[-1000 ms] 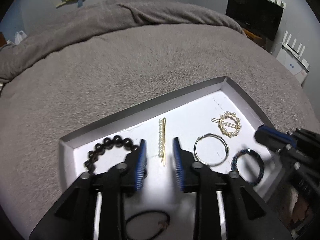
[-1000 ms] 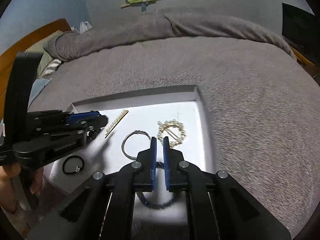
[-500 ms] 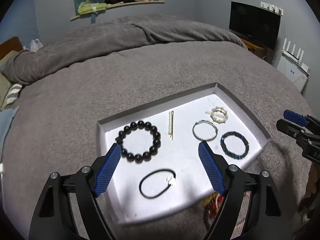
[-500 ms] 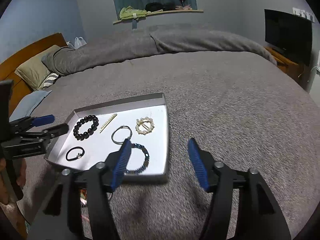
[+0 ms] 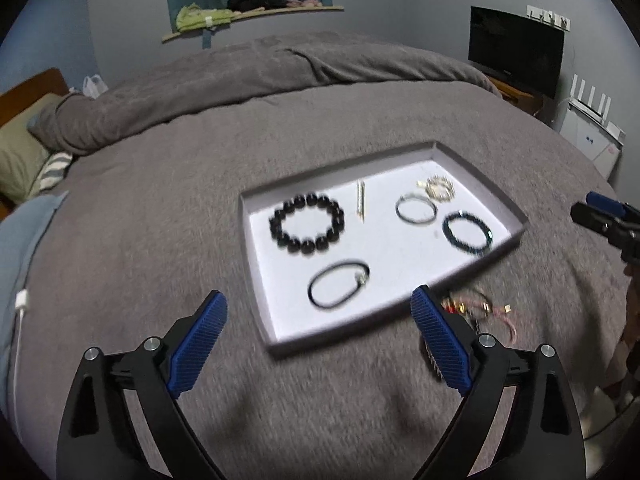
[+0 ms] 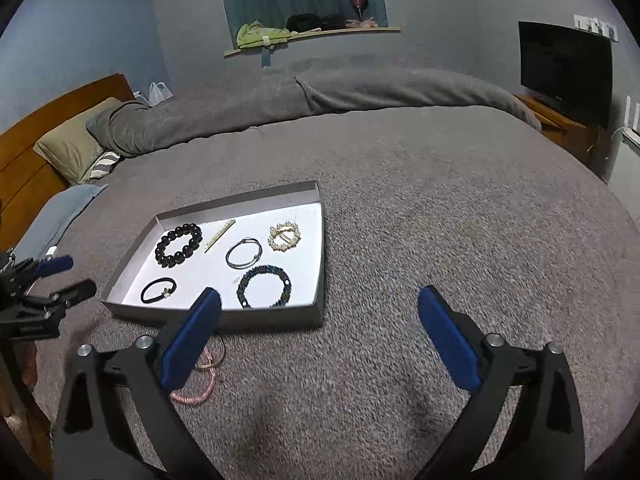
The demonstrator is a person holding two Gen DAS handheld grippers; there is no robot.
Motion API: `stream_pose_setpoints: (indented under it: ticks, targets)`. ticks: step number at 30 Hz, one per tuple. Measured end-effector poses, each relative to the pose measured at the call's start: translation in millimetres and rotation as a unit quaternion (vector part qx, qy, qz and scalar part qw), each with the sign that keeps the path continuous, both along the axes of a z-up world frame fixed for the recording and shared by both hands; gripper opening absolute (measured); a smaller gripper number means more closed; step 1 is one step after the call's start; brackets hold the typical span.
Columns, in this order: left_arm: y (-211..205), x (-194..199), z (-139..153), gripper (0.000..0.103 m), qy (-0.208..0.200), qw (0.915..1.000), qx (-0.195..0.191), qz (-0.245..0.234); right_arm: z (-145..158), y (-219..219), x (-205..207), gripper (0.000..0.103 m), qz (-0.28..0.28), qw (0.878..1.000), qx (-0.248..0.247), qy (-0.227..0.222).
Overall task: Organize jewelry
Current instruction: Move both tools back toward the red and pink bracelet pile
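Note:
A shallow grey tray (image 5: 256, 280) (image 6: 280, 318) with a white floor lies on the grey bed. In it lie a black bead bracelet (image 5: 306, 224) (image 6: 178, 244), a pearl hair pin (image 5: 361, 200) (image 6: 220, 235), a silver bangle (image 5: 416, 208) (image 6: 243, 253), a round pearl clip (image 5: 439, 189) (image 6: 285, 236), a dark blue bead bracelet (image 5: 467, 233) (image 6: 264, 286) and a black hair tie (image 5: 339, 285) (image 6: 159, 290). A pink and gold bracelet (image 5: 476, 308) (image 6: 198, 384) lies on the bed in front of the tray. My left gripper (image 5: 318, 338) and right gripper (image 6: 320, 336) are open, empty and held back from the tray.
A folded grey duvet (image 6: 320, 96) lies across the far side of the bed. Pillows (image 6: 72, 148) and a wooden headboard (image 6: 24, 168) are at the left. A TV (image 6: 566, 68) on a wooden stand is at the right. A white cable (image 5: 18, 320) lies at the left.
Both grippers have opened wide and drawn back from the tray. The dark blue bracelet now lies free in the tray, and the whole tray has come into view.

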State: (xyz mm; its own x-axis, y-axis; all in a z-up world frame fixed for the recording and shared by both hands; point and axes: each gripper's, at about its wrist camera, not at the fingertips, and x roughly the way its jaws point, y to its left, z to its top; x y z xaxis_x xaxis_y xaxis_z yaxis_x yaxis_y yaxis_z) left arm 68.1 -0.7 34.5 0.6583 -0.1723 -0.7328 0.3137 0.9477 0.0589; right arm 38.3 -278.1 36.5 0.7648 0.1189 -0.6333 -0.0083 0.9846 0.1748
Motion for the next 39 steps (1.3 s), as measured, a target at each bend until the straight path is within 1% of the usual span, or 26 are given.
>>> stream_pose_setpoints:
  ticks: [4, 6, 11, 14, 19, 23, 26, 30, 31, 32, 34, 35, 36, 37, 38, 39]
  targets:
    - [-4, -16, -10, 0.093, 0.000, 0.9999, 0.014, -0.010, -6, -1, -10, 0.098, 0.007, 1.000, 0.004, 0.007]
    - [-7, -24, -16, 0.093, 0.004, 0.9997, 0.014, -0.018, -9, 0, -16, 0.098, 0.012, 1.000, 0.003, 0.010]
    - [-19, -33, -28, 0.093, 0.019, 0.9988, 0.020, -0.042, -16, 7, -28, 0.098, 0.031, 0.999, -0.003, 0.019]
    - [-23, -36, -34, 0.093, 0.024, 0.9983, 0.028, -0.046, -21, 14, -32, 0.098, 0.041, 0.999, -0.003, 0.029]
    - [-21, -35, -40, 0.093, 0.036, 0.9983, 0.023, -0.040, -33, 38, -34, 0.098, 0.075, 0.996, -0.008, 0.042]
    - [-18, -35, -42, 0.093, 0.038, 0.9983, 0.023, -0.037, -43, 65, -32, 0.098, 0.105, 0.993, -0.012, 0.058]
    - [-15, -34, -42, 0.093, 0.041, 0.9984, 0.021, -0.035, -47, 89, -33, 0.097, 0.134, 0.989, -0.032, 0.055]
    - [-11, -32, -41, 0.093, 0.041, 0.9986, 0.014, -0.031, -52, 114, -35, 0.086, 0.160, 0.983, -0.074, 0.046]
    - [-10, -33, -42, 0.093, 0.041, 0.9986, 0.014, -0.030, -54, 117, -35, 0.080, 0.162, 0.982, -0.080, 0.046]
    - [-10, -33, -42, 0.093, 0.041, 0.9986, 0.014, -0.030, -55, 120, -35, 0.078, 0.166, 0.981, -0.085, 0.047]
    - [-9, -32, -43, 0.093, 0.042, 0.9986, 0.013, -0.030, -59, 126, -33, 0.066, 0.172, 0.979, -0.094, 0.051]
    - [-8, -32, -44, 0.093, 0.043, 0.9986, 0.012, -0.028, -61, 128, -33, 0.063, 0.172, 0.979, -0.100, 0.052]
    - [-8, -31, -44, 0.093, 0.045, 0.9985, 0.010, -0.028, -63, 130, -32, 0.055, 0.173, 0.978, -0.106, 0.052]
    - [-7, -31, -44, 0.093, 0.047, 0.9985, 0.007, -0.028, -65, 131, -30, 0.045, 0.174, 0.977, -0.108, 0.054]
    - [-7, -30, -45, 0.093, 0.048, 0.9984, 0.006, -0.027, -66, 131, -29, 0.041, 0.176, 0.977, -0.105, 0.056]
    - [-7, -30, -45, 0.093, 0.050, 0.9984, 0.005, -0.028, -67, 129, -29, 0.029, 0.177, 0.977, -0.102, 0.059]
